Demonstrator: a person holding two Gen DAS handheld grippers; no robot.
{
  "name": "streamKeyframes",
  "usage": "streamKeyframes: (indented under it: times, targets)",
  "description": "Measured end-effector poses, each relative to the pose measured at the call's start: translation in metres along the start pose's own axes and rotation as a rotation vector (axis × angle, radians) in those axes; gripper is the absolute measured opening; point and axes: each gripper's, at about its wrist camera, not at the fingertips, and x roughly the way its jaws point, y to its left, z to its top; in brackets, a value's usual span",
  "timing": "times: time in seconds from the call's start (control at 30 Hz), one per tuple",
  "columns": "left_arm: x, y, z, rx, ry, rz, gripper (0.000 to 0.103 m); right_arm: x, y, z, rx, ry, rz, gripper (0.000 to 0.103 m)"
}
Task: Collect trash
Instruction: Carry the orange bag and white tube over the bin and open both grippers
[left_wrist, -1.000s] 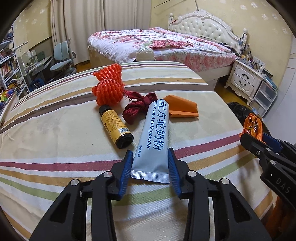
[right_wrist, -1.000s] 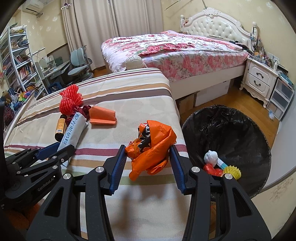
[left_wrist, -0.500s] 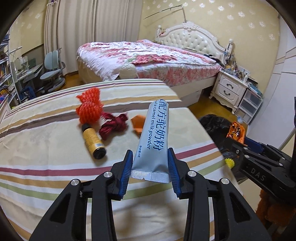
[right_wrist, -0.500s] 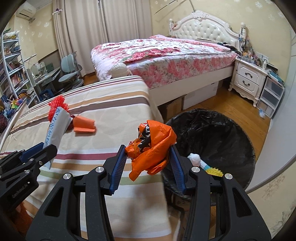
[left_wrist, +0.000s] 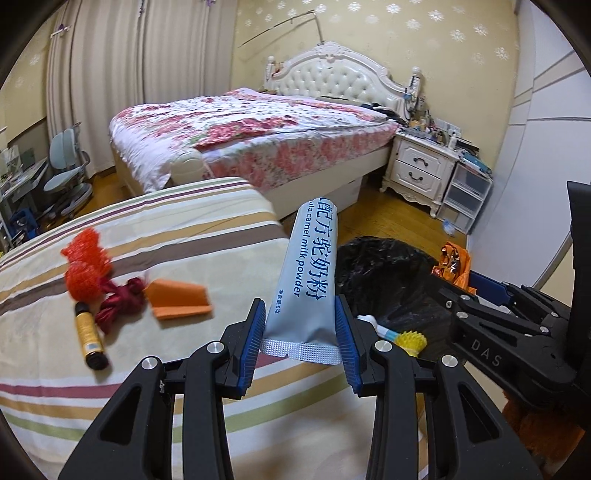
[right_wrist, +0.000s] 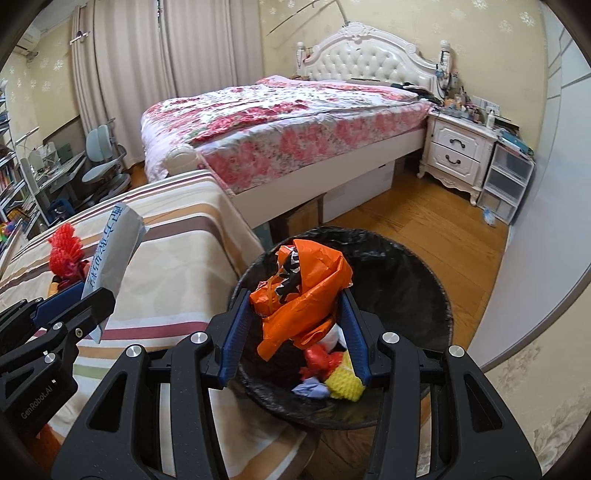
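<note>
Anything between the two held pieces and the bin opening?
Nothing visible. The right gripper holds the orange wrapper over the open black bin. The left gripper holds the milk powder sachet nearer the striped bed; path to the bin looks clear.

The black bin stands open at the right of the striped bed, nothing above its mouth but the right tongs; trash sits low at its near side.
</note>
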Motion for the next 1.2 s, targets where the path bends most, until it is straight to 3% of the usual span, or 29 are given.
streamKeyframes:
  times: [0.7,0.83,0.9,1.2]
  targets:
    - [0.053,-0.046,0.015,0.112,0.025,-0.02,0.039,0.024,-0.047,0.002,0.069,0.03,-0.063,0.046]
    - [0.055,-0.053,0.011,0.154,0.018,-0.003,0.047,0.026,-0.053,0.0,0.079,0.033,-0.086,0.053]
    - [0.055,-0.054,0.01,0.155,0.02,-0.005,0.059,0.026,-0.056,-0.001,0.088,0.027,-0.099,0.058]
    - [0.045,-0.041,0.006,0.109,0.028,0.021,0.065,0.022,-0.063,-0.006,0.101,0.029,-0.122,0.058]
